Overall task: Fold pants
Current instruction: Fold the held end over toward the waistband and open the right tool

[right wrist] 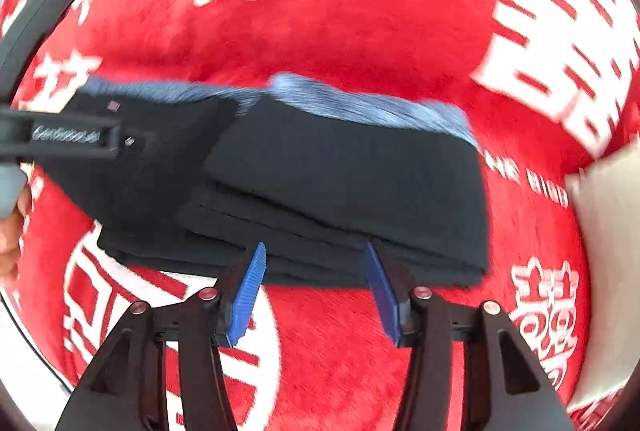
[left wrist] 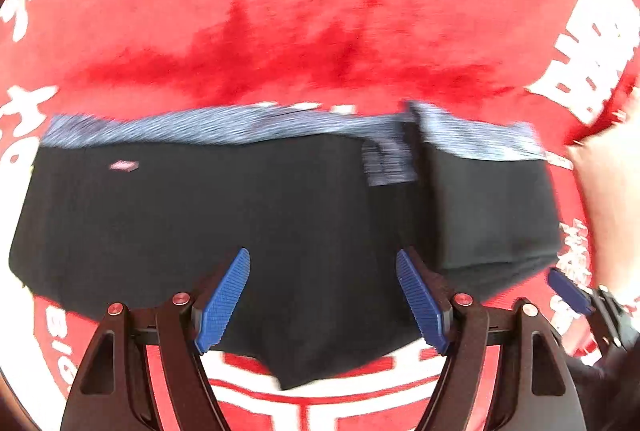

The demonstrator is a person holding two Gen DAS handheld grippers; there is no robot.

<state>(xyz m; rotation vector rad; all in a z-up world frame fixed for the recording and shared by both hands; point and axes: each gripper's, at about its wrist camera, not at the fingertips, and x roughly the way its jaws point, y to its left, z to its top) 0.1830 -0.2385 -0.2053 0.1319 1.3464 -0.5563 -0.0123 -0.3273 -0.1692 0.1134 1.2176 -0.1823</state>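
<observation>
The black pants (left wrist: 240, 223) lie across the middle of the left wrist frame on a red blanket (left wrist: 304, 43) printed with white characters, with the blue-grey heathered waistband (left wrist: 224, 125) along their upper edge. At the right of that frame one part is already folded over the rest, and in the right wrist view this folded part (right wrist: 352, 183) sits as a thicker stack of layers at centre, with the single-layer part running off to the left. A small pink label (left wrist: 124, 165) shows near the waistband at upper left.

The left gripper (left wrist: 323, 295) hangs over the lower middle of the garment with its blue pads spread wide and nothing between them. The right gripper (right wrist: 314, 291) is likewise spread and empty, its tips at the near edge of the folded stack. Both frames are motion-blurred.

By my reading, one fold is laid and both tools are released between folds. The next move probably calls for pinching the unfolded left side, all layers together, and carrying it over the stack without dragging the first fold askew.
</observation>
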